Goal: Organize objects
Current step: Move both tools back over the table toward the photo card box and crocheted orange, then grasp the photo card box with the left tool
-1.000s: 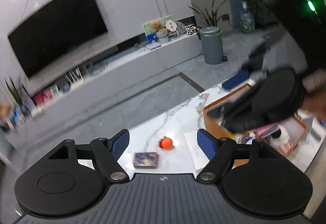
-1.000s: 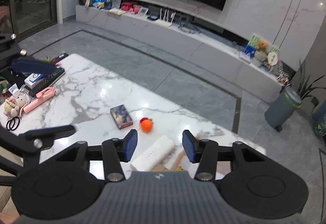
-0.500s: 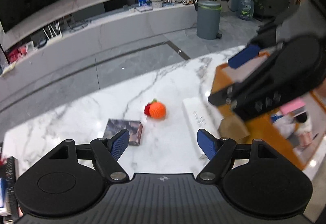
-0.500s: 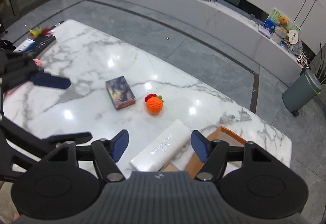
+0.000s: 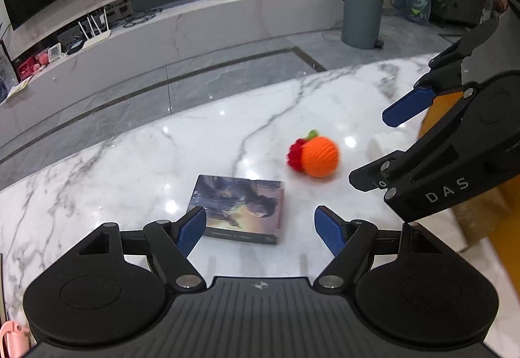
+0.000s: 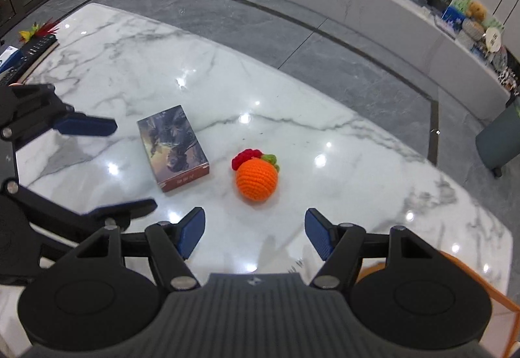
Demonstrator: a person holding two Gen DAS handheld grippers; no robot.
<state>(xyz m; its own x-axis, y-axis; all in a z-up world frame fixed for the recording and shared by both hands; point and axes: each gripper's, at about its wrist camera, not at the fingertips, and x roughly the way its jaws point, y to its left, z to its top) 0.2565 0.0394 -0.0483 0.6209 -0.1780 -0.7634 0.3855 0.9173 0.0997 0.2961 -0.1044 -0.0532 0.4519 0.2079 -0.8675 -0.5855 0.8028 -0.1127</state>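
The crocheted orange ball (image 6: 257,179), with its red and green tufts, lies on the white marble bench (image 6: 130,72); in the right wrist view it sits just ahead of the right gripper (image 6: 255,232), a little left of the midline between the blue pads, not yet between them; the jaws stand spread wide with nothing in them. Just left of the ball, apart from it, a flat illustrated box (image 6: 172,148) lies face up on the bench.

In the left wrist view that box (image 5: 240,206) lies directly ahead of the left gripper (image 5: 260,229); its near edge is between the two blue pads or just short of them, nearer the left pad; these jaws are spread wide too and grip nothing; the ball (image 5: 317,156) lies beyond the box to the right, close to the right gripper's body, which reaches in from the right side.

Further out, a remote control (image 6: 31,49) rests at the bench's far left edge; an orange box edge (image 6: 497,289) shows at lower right; a grey bin (image 5: 362,15) stands on the floor beyond.
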